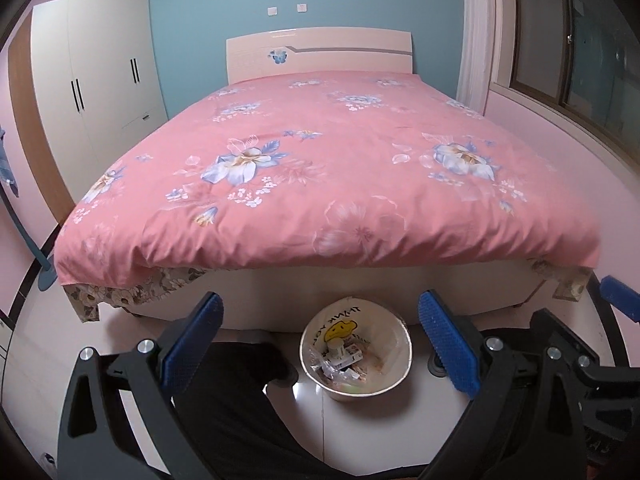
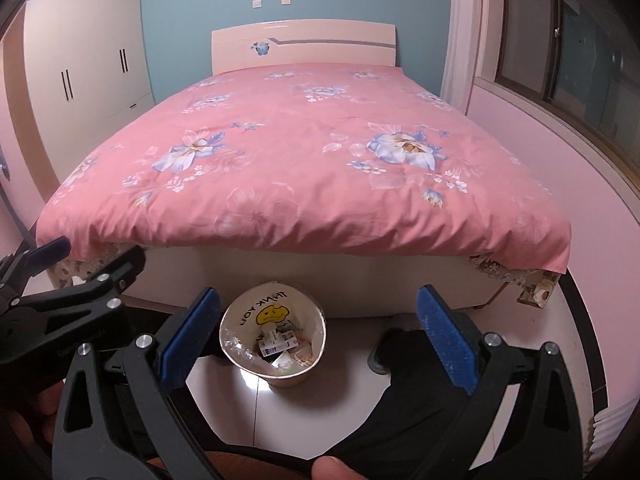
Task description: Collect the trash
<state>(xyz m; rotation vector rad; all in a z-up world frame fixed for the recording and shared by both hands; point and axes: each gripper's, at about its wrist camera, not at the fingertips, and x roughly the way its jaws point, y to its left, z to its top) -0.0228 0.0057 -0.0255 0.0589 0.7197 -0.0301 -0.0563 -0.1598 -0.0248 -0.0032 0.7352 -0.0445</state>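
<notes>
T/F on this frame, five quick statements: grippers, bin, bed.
1. Both the left gripper and the right gripper are open and hold nothing. True.
2. The trash bin is empty. False: wrappers and small boxes lie inside its liner bag.
3. The bin stands on the floor at the foot of the bed. True.
4. Loose trash lies on the pink floral bedspread. False: none shows on the cover in either view.
5. The wardrobe doors hang open. False: they are shut.
</notes>
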